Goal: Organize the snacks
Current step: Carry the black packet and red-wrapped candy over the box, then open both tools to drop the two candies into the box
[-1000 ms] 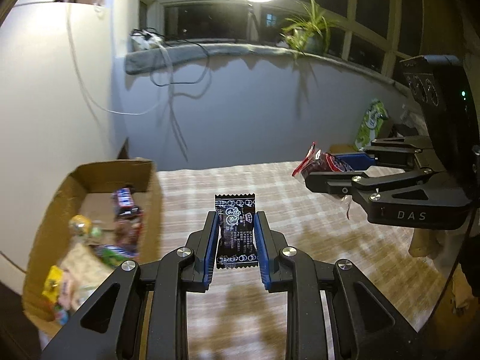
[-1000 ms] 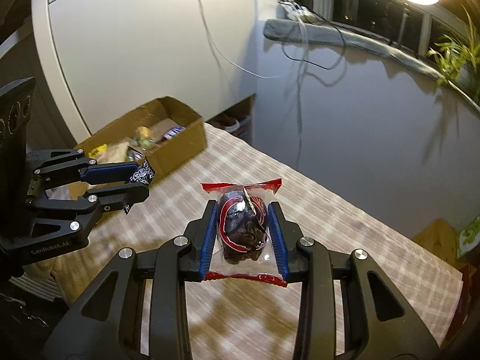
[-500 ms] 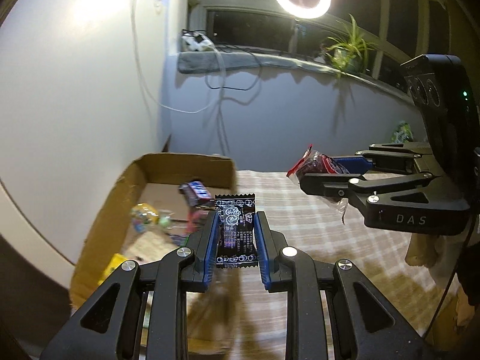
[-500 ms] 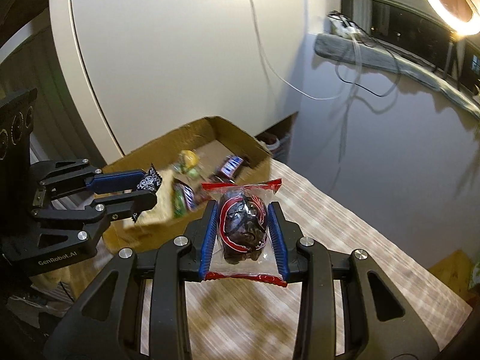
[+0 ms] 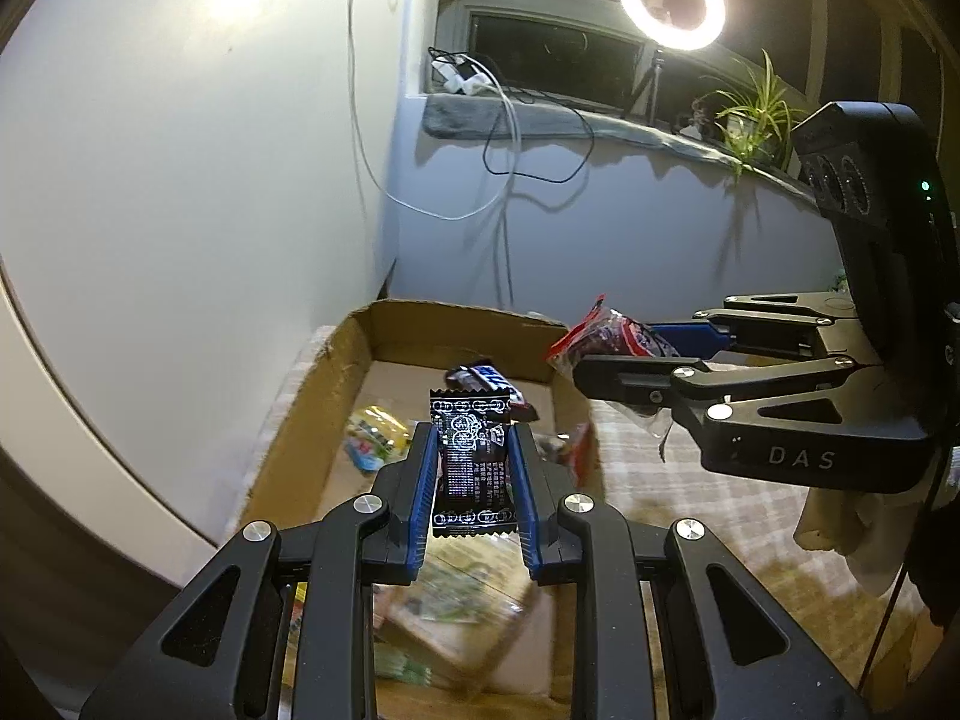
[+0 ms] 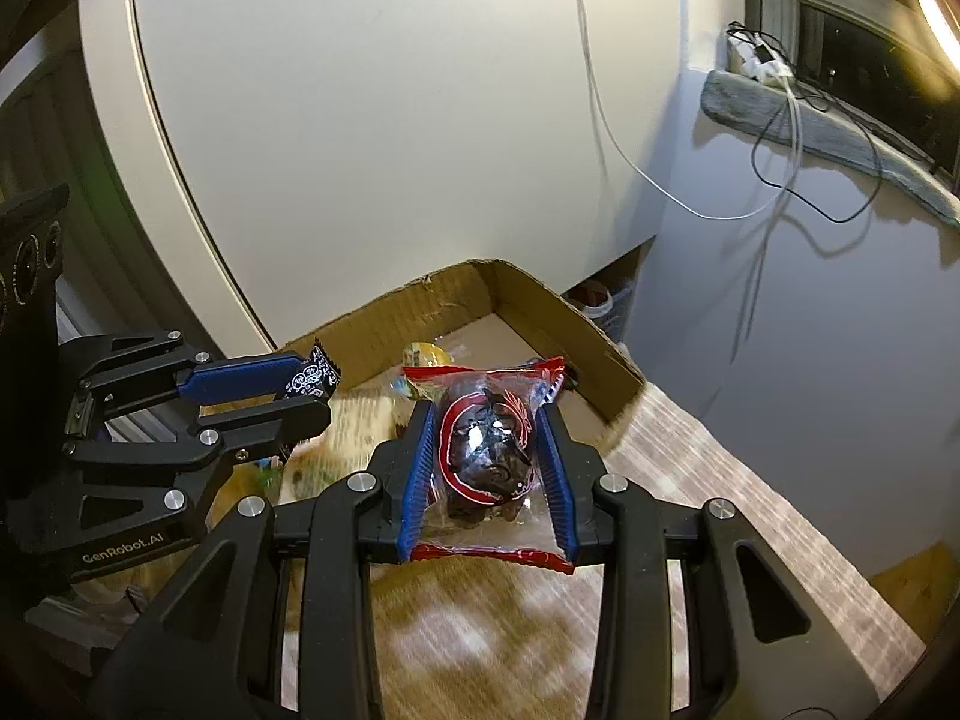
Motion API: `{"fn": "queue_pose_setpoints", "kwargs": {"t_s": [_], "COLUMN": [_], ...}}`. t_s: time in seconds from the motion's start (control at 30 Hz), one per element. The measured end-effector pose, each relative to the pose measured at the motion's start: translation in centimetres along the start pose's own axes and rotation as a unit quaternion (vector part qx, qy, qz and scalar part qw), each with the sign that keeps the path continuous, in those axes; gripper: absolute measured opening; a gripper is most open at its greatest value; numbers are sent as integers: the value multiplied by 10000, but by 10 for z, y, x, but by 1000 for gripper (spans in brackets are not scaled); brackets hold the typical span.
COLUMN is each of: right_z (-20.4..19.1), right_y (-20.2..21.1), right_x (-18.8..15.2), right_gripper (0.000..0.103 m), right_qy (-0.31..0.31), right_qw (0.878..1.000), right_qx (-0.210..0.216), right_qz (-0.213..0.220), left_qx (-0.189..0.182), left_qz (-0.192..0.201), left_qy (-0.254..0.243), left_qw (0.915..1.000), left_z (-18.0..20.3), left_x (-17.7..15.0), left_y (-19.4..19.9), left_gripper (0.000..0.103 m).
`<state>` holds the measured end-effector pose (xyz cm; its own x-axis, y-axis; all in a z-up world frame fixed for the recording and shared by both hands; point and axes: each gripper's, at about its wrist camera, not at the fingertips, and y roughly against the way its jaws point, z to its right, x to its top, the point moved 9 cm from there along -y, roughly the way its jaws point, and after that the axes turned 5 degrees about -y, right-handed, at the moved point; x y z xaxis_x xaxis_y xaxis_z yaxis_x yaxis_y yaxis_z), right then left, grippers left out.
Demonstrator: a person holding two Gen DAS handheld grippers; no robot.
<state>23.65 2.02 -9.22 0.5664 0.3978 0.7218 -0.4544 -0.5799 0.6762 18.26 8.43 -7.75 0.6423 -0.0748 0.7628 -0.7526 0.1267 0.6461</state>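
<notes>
Cardboard box (image 5: 336, 384) on checked tablecloth (image 5: 720, 516)

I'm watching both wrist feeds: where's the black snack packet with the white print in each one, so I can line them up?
Left wrist view: black packet at centre, clamped upright in the left gripper, over the cardboard box.
Right wrist view: black packet at left of middle, only its end poking out of the left gripper.
Shared landmark: the cardboard box, behind the packet in both.
</notes>
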Motion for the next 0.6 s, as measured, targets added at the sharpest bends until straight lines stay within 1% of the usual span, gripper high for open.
{"fn": "queue_pose_setpoints", "kwargs": {"t_s": [0.4, 0.6], "right_z": [-1, -1], "right_y": [-37, -45], "right_x": [7, 6], "right_gripper": [35, 35], "right_qy": [23, 33], "right_qw": [9997, 9996], "right_qx": [119, 117], "right_qz": [-230, -263], "left_qx": [66, 108], "left_qz": [-156, -203], "left_qy": [90, 135], "left_qw": [9998, 9996], "left_z": [-17, -21], "left_x": [-1, -2], "left_y": [-15, -20], "left_gripper": [22, 23]}}
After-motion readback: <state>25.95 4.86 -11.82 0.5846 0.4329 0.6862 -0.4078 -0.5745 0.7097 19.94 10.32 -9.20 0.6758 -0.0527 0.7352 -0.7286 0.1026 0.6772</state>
